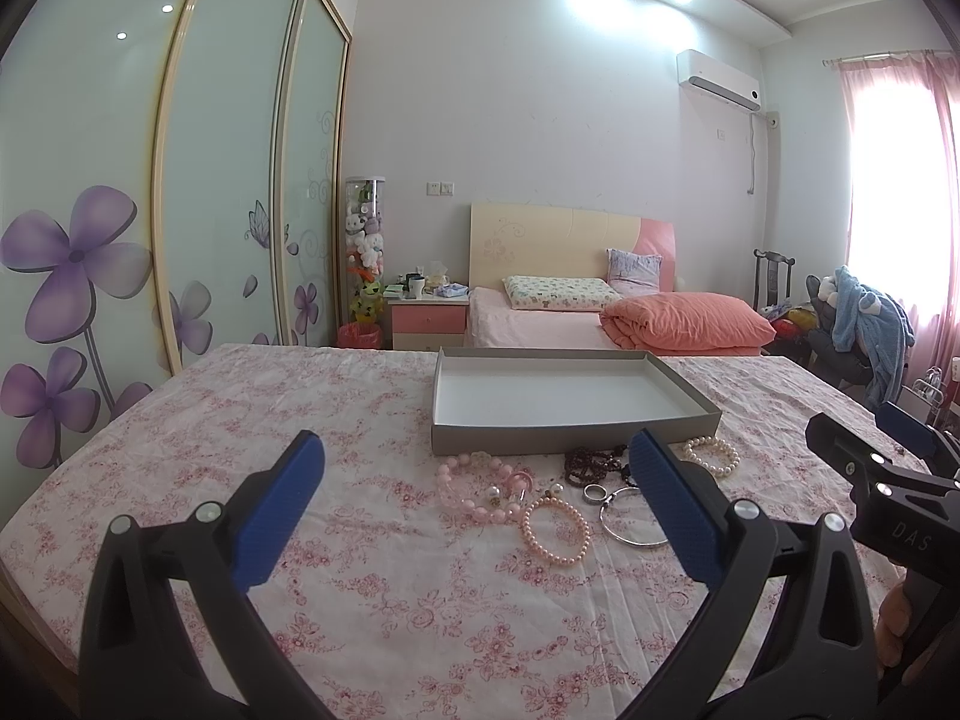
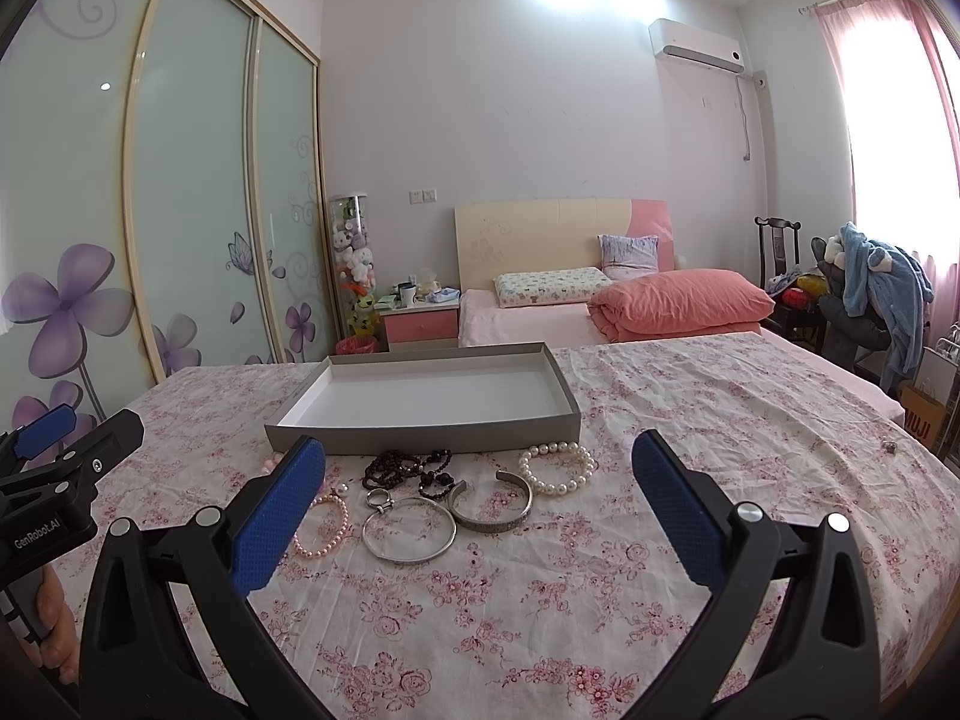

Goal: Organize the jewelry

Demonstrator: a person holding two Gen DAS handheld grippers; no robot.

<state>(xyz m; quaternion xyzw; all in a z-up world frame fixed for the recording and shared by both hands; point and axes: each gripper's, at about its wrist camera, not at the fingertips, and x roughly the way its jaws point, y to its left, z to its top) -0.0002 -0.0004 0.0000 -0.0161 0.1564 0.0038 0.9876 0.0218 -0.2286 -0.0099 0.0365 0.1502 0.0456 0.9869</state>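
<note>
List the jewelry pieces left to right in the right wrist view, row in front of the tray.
Pink pearl bracelet → small ring → thin silver bangle → open silver cuff → white pearl bracelet. The dark bead strand overlaps several of these, so it is left out.

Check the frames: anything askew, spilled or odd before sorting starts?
Nothing damaged. The grey tray is empty; all jewelry lies loose on the floral cloth in front of it. The dark bead strand is heaped in a tangle, and a ring overlaps the thin silver bangle. Both grippers are open, holding nothing.
</note>
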